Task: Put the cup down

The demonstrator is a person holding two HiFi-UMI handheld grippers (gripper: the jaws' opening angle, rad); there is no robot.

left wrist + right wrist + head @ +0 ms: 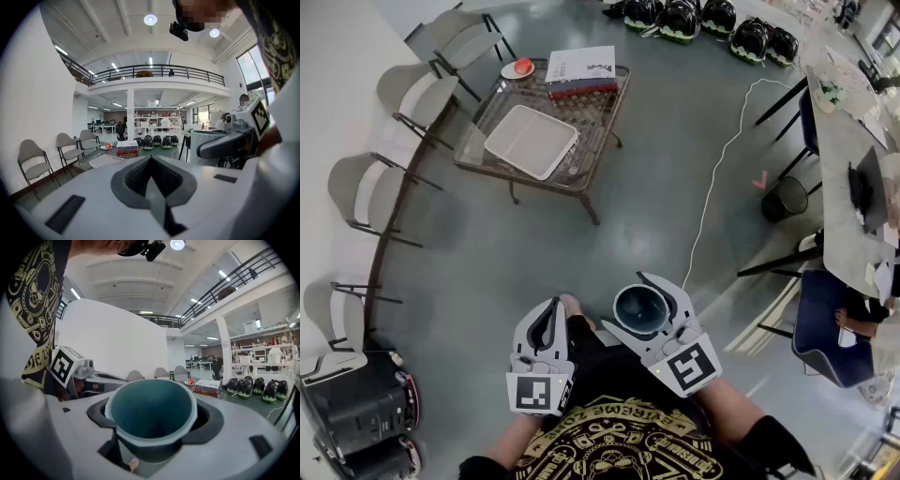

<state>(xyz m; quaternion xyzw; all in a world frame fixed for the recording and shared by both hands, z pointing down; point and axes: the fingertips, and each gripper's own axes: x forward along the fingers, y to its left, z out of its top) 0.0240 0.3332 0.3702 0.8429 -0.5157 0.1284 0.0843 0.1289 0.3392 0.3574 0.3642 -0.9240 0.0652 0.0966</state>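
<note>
A cup (639, 309), white outside and teal inside, sits upright between the jaws of my right gripper (649, 307), which is shut on it and held close to the body, high above the floor. In the right gripper view the cup (151, 417) fills the middle, its mouth facing up. My left gripper (547, 323) hangs just left of it with its jaws closed together and nothing in them; its own view shows the dark pads (152, 180) meeting. The cup and the right gripper (225, 140) show at that view's right edge.
A low glass table (478, 142) stands ahead on the grey floor with a white tray (531, 141), a book (581, 71) and a small plate with a red fruit (521, 67). Chairs (412, 94) line the left wall. A desk (848, 178) and bin (787, 198) stand at right.
</note>
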